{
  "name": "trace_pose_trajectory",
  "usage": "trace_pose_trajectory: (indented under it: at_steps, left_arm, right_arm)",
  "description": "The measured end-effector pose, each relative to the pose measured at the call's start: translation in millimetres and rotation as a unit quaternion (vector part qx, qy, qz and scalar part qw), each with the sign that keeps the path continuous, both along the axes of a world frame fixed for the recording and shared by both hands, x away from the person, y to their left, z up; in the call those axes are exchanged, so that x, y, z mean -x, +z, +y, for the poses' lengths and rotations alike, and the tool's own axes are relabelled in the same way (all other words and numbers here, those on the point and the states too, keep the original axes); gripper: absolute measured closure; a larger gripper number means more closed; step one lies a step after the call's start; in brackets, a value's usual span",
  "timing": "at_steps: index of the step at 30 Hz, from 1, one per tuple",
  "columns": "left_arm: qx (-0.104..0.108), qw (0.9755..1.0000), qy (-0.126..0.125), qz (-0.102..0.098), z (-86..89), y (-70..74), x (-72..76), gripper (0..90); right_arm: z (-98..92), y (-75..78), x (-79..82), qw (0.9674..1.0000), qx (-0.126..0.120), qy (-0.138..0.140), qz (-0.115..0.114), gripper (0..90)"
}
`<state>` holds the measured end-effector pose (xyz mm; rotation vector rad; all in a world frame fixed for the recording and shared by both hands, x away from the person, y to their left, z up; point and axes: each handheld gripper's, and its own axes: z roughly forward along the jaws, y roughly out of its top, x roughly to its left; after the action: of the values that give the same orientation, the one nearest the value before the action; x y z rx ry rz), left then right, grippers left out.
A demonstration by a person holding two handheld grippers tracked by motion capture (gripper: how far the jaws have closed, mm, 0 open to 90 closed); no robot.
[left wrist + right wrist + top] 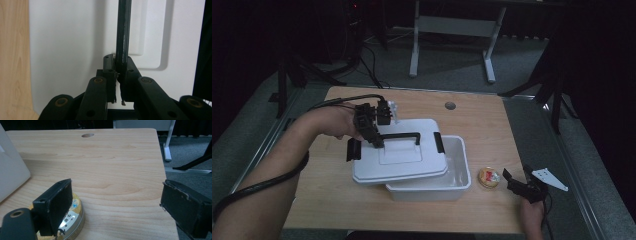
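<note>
My left gripper (pixel 379 141) is shut on the black handle (pixel 404 136) of a white lid (pixel 402 157), which sits askew over a white plastic box (pixel 458 172), shifted toward the left so the box's right side is uncovered. In the left gripper view the jaws clamp the handle bar (pixel 123 32) against the lid's white top (pixel 70 50). Near the table's right edge my right gripper (pixel 518 180) stands open and empty. Just to its left lies a small round tin (pixel 488 177) with a gold rim; the tin (pixel 72 220) sits behind the right gripper's left jaw.
The wooden table (pixel 482 125) has a cable hole (pixel 450 105) at the back. The box's white wall (pixel 10 177) rises at the left of the right gripper view. Bare wood lies behind and right of the box. Desk legs stand on the grey floor beyond.
</note>
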<state>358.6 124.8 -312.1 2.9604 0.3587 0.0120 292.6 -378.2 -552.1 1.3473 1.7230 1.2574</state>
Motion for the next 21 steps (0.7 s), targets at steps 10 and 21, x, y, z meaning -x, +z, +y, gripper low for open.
trace_pose_trajectory:
  at_steps: [10,21]
  left_arm:
    - [0.006,0.9988,0.048,-0.001,53.4,-3.0,10.3,83.4]
    - [0.007,0.995,0.1,-0.001,111.4,-6.4,25.2,83.3]
  right_arm:
    - [0.9,-0.1,-0.6,1.0,0.005,-0.001,0.002,10.1]
    - [1.4,-0.1,-1.0,1.0,0.007,-0.002,0.004,10.1]
